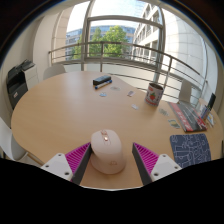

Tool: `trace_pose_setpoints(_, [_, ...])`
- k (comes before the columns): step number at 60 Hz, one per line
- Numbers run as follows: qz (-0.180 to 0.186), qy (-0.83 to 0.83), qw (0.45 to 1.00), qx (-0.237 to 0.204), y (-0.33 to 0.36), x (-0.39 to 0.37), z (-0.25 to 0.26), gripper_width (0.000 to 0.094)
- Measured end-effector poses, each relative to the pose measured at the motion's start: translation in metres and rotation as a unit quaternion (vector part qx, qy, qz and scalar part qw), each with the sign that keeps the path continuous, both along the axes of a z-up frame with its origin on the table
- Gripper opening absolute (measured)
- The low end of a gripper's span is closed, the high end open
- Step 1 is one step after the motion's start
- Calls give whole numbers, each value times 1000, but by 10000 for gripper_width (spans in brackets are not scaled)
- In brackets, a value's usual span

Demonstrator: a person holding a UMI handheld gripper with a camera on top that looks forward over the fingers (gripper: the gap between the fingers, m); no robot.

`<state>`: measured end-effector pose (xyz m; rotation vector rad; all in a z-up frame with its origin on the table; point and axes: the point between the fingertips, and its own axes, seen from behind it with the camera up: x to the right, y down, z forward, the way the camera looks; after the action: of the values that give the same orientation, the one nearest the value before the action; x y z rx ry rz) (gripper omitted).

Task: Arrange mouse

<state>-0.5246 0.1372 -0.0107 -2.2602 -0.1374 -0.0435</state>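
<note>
While resting on the tabletop: the mouse (107, 150) sits between the two fingers, a gap showing at each side.
Gripper: the gripper (110, 158) is spread wide, its magenta pads (77, 157) ribbed with fine diagonal lines and facing the mouse.
Mouse shape: pale, smooth, domed and rounded, with a small mark on its crown.
Table: the table (60, 110) is round, light wood-toned and matte.
Mouse mat: a dark patterned mat (190, 148) lies just beside the right finger.
Beyond the fingers: a white can (153, 94) with red print stands upright; a flat dark object (102, 80) lies further back; small cards are scattered between.
Backdrop: large windows (100, 40) with railings, trees outside.
Obstruction: nothing lies between mouse and fingers.
</note>
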Motion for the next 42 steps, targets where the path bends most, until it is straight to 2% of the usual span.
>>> trace_pose_setpoints(4, [2, 17, 1000, -1, 10, -1, -4, 763])
trace_pose_setpoints(10, [8, 34, 999, 3, 16, -10, -3, 556])
trace_pose_setpoints(16, [11, 20, 1000, 17, 18, -11, -2, 499])
trace_pose_setpoints(23, [1, 21, 1000, 9, 20, -9, -1, 418])
trace_pose_setpoints(27, [-2, 31, 999, 7, 17, -14, 7, 408])
trace_pose_setpoints(32, [1, 50, 998, 44, 12, -22, 57, 408])
trace_pose_setpoints(42, [11, 86, 980, 178, -9, -3, 216, 406])
